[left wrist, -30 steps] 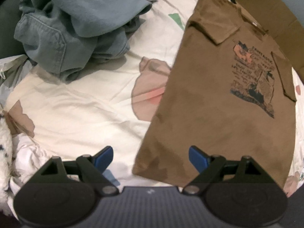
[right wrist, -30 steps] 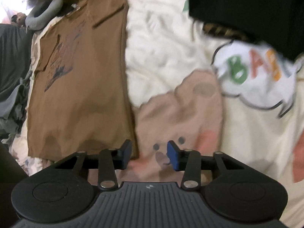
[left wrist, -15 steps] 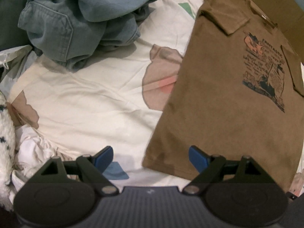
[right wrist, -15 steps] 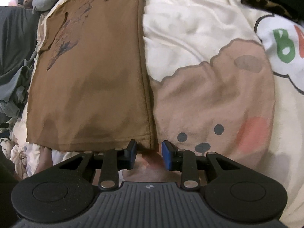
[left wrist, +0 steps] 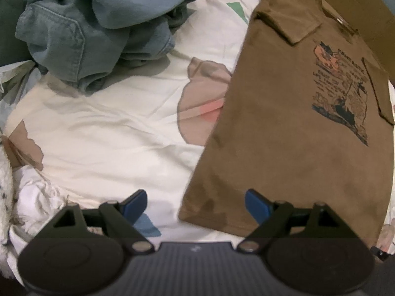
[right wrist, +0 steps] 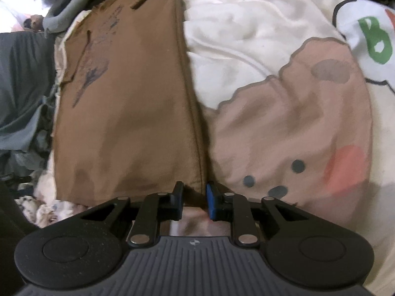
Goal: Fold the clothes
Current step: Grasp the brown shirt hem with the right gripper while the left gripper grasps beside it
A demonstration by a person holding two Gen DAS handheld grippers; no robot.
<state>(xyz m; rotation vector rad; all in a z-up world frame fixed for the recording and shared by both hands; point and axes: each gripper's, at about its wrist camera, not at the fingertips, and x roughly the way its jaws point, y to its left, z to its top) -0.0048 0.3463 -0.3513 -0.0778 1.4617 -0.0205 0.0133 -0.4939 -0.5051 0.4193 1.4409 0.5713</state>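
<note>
Right gripper (right wrist: 195, 198) angled down, closing round brown T-shirt (right wrist: 128, 113) hem corner; left gripper (left wrist: 196, 203) wide.

Bed's cream cartoon-print cover (left wrist: 118, 133) carries flat brown T-shirt (left wrist: 291, 123), heaped blue denim clothes (left wrist: 93, 24), crumpled white cloth (left wrist: 37, 197).

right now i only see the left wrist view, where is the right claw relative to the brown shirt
observer: the right claw is at the bottom hem corner of the brown t-shirt, on its far side from you.
operator: is it gripping yet
observer: not quite, its jaws are closing with the hem corner between them and a gap still showing.
operator: what lies beside that edge
observer: a bear face print on the bedsheet, and further off a green letter B.
</note>
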